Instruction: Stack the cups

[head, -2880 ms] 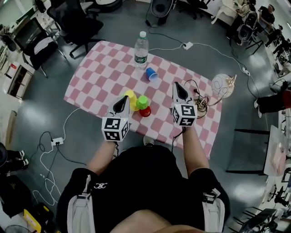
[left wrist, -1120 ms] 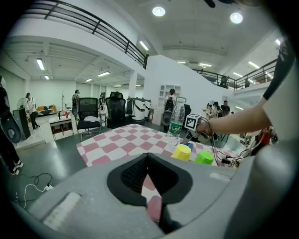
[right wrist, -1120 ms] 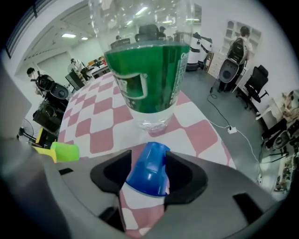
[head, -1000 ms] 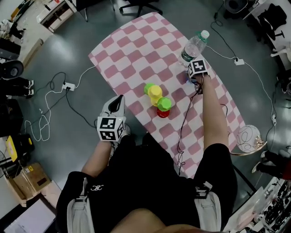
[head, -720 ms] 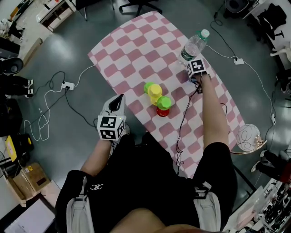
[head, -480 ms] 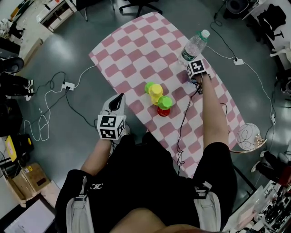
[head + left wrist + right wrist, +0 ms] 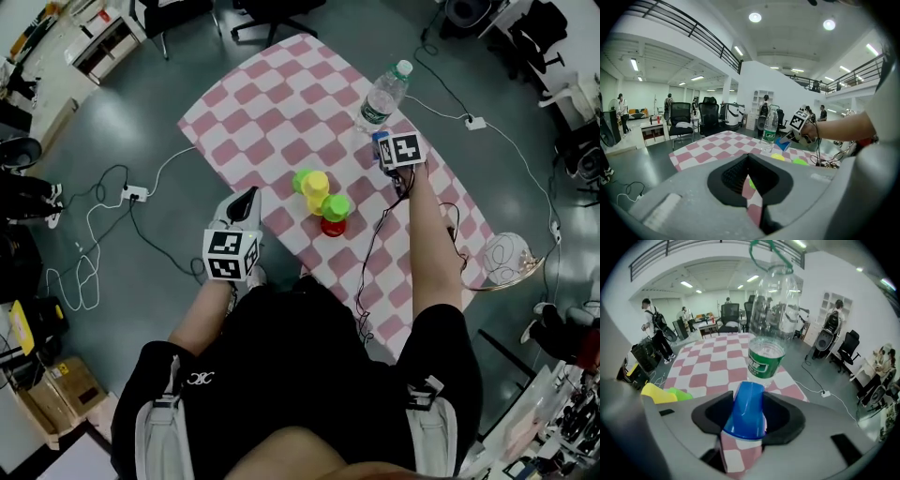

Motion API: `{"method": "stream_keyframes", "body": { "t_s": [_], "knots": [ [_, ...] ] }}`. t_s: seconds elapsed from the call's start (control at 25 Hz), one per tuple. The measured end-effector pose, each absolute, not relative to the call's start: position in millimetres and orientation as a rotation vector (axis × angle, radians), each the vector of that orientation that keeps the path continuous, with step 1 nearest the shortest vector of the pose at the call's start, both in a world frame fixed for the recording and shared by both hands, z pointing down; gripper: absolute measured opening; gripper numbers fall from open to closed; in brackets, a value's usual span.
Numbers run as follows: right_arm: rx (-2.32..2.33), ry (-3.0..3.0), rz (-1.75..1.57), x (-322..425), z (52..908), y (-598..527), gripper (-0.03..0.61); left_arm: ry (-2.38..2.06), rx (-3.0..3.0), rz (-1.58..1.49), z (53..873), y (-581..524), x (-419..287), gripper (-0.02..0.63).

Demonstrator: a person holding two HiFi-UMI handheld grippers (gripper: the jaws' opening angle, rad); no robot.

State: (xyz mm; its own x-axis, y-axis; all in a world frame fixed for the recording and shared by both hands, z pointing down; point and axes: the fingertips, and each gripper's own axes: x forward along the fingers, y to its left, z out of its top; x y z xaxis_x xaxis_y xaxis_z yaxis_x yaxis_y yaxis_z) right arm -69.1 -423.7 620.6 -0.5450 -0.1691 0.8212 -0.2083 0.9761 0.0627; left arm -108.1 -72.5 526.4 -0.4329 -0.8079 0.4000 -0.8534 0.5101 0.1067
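My right gripper [image 7: 382, 145] is shut on a blue cup [image 7: 746, 411] held upside down above the checked tablecloth [image 7: 272, 103], just in front of a water bottle [image 7: 379, 96]. Its jaws have just been closing a little on that cup. In the middle of the table, upside down, stand a lime cup [image 7: 301, 180], a yellow cup [image 7: 316, 185] and a green cup [image 7: 336, 207] stacked on a red one [image 7: 332, 226]. My left gripper [image 7: 246, 195] hovers at the table's near-left edge, shut and empty, pointing toward the cups.
The bottle [image 7: 769, 341] stands close behind the blue cup. Black cables [image 7: 389, 211] trail over the table's right side by my right arm. A wire-frame ball [image 7: 506, 260] sits off the right end. Office chairs and floor cables surround the table.
My right gripper has risen from the tabletop beside the bottle, carrying the blue cup up with it. The left gripper has hardly moved. The cups in the middle stand as before.
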Motion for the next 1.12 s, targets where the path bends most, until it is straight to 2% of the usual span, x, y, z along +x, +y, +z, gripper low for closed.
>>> {"method": "stream_keyframes", "body": {
  "t_s": [0.68, 1.12],
  "knots": [
    [0.516, -2.800, -0.116, -24.9, 464.4, -303.3, 0.199, -2.290, 1.640, 0.109, 491.8, -73.3, -88.2, 0.015],
    [0.661, -2.966, -0.155, -9.1, 463.2, -218.1, 0.192, -2.245, 1.745, 0.118, 484.9, -40.6, -83.7, 0.015]
  ]
}}
